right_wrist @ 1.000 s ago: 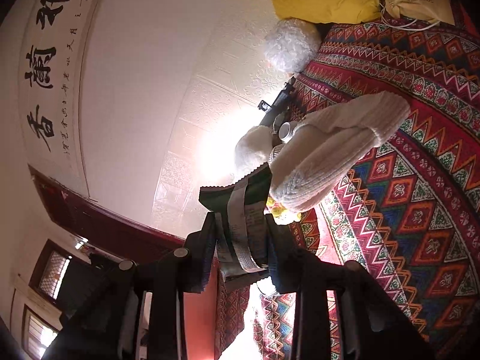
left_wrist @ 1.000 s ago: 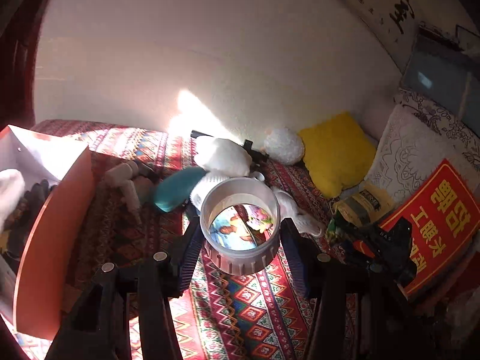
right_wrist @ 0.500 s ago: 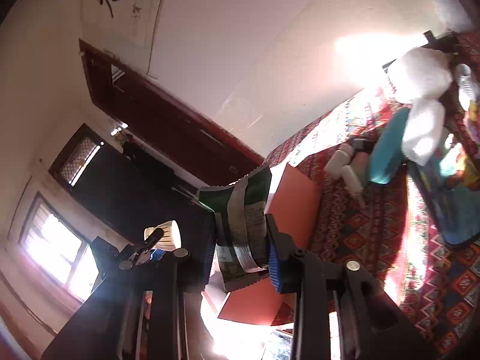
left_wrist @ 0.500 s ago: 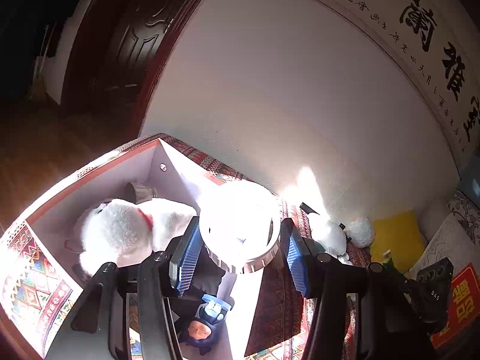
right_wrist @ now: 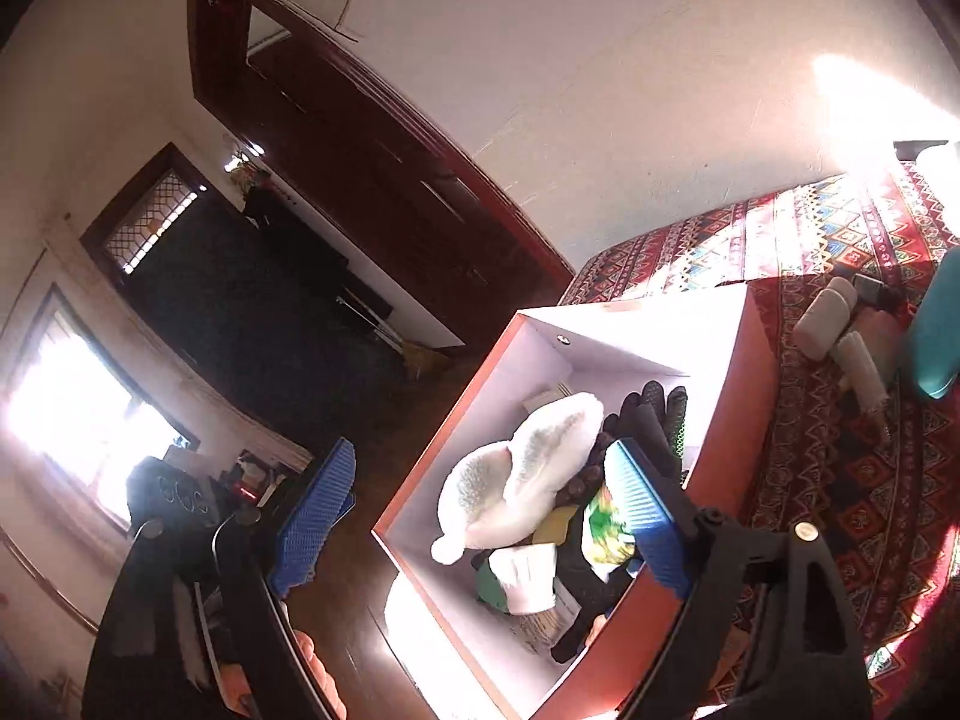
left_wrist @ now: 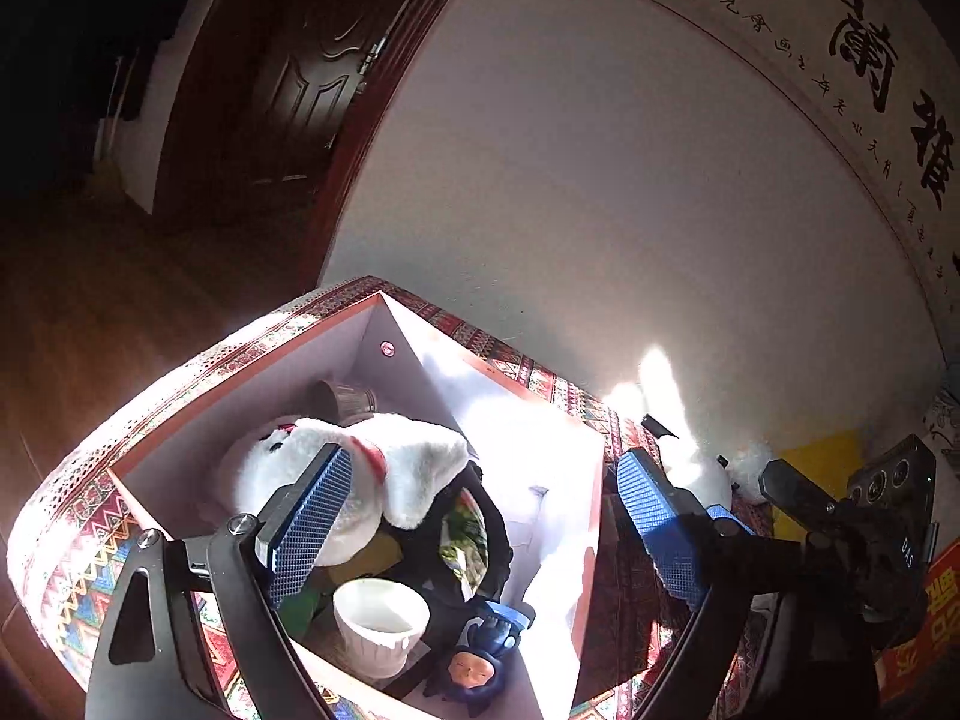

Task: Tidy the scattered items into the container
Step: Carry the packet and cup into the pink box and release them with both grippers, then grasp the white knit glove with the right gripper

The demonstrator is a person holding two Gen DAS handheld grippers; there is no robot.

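Though sunlit, orange box [right_wrist: 729, 420] white inside, crammed: plush [left_wrist: 384, 468], cup [left_wrist: 379, 621].

One orange box [right_wrist: 729, 420] with white inner walls stands on the bed. Inside it I count one white plush toy [left_wrist: 360, 474], one white ribbed cup [left_wrist: 381, 618], one small doll figure [left_wrist: 474, 663] in dark blue, one pair of black gloves [right_wrist: 651, 414], one green-and-yellow packet [right_wrist: 603, 531] and one grey ribbed cylinder [left_wrist: 351, 399] in the far corner; what else lies underneath cannot be counted. Outside the box, on the patterned bedcover [right_wrist: 840, 480], lie two white bottles [right_wrist: 825, 318], one teal case [right_wrist: 936, 336] and one small dark item too unclear to name. By the wall sit two white fluffy things [left_wrist: 696, 468], one yellow cushion [left_wrist: 822, 456] and one red sign [left_wrist: 936, 612]. Each gripper has two blue-padded fingers [left_wrist: 309, 522].
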